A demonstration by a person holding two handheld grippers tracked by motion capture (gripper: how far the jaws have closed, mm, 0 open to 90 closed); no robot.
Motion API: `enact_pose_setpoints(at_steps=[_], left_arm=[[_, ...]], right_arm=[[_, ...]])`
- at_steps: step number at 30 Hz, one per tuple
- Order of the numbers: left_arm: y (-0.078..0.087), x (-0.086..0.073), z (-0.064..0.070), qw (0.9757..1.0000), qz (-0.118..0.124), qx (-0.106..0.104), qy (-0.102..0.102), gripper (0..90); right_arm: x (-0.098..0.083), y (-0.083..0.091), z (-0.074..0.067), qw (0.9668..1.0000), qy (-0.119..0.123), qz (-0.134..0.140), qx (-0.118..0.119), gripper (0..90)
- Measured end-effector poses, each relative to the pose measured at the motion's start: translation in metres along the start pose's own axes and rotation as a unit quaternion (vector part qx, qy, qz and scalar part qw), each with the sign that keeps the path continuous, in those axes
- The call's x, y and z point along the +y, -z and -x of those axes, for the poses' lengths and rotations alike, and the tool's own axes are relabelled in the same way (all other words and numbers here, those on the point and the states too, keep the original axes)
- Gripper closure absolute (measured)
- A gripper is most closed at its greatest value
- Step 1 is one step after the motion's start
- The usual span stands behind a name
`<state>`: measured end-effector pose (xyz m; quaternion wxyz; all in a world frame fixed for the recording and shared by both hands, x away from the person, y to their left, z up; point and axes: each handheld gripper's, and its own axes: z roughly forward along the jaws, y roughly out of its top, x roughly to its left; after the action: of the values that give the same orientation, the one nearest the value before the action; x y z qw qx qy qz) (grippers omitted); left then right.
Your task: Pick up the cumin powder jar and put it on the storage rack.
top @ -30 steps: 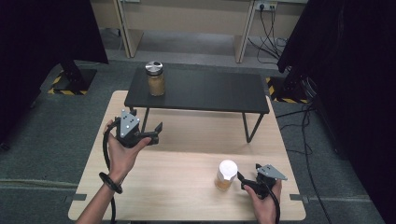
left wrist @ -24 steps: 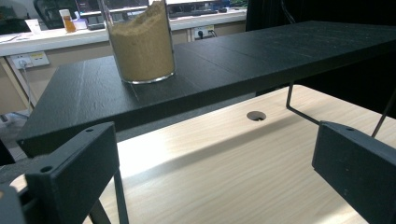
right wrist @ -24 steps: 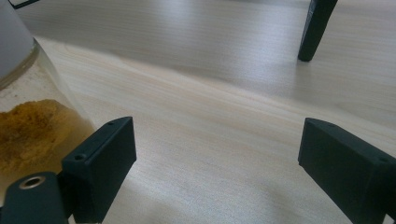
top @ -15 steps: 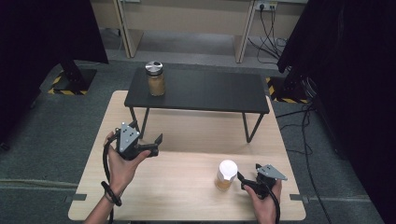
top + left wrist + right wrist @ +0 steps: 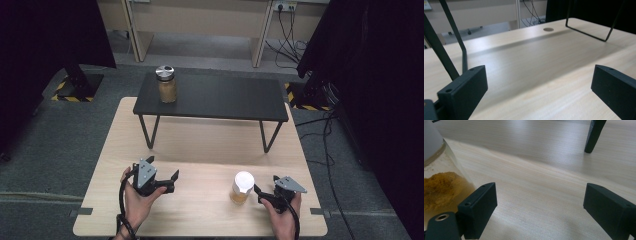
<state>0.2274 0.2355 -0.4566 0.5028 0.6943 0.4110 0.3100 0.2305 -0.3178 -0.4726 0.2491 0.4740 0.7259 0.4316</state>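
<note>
The right gripper view cuts the white-lidded jar [image 5: 439, 182] off at its left edge, lid and powder partly showing. In the high view, both forearms leave at the tabletop's [image 5: 210, 145] near edge.

The left gripper [image 5: 172, 181] has come down and toward the table's [image 5: 210, 145] near edge, fingers open.
</note>
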Motion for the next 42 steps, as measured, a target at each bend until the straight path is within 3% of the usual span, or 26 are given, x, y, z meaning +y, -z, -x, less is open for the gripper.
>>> enact_pose_setpoints(at_steps=[12,28,30,42], left_arm=[[0.000,-0.026,-0.003,0.9990,0.015,-0.013,0.040,0.0],[-0.005,-0.043,-0.001,0.9981,0.005,-0.017,0.060,0.0],[-0.007,-0.046,0.000,0.9975,-0.004,-0.019,0.068,0.1],[-0.006,-0.050,-0.001,0.9970,0.009,-0.017,0.075,0.0]], right_arm=[[0.001,0.000,-0.001,1.0000,0.003,-0.001,-0.001,12.3],[0.002,-0.001,-0.003,0.9999,0.009,-0.005,-0.002,12.4],[0.002,-0.001,-0.002,0.9999,0.009,-0.004,-0.001,12.4],[0.002,-0.001,-0.002,1.0000,0.007,-0.004,-0.001,12.5]])
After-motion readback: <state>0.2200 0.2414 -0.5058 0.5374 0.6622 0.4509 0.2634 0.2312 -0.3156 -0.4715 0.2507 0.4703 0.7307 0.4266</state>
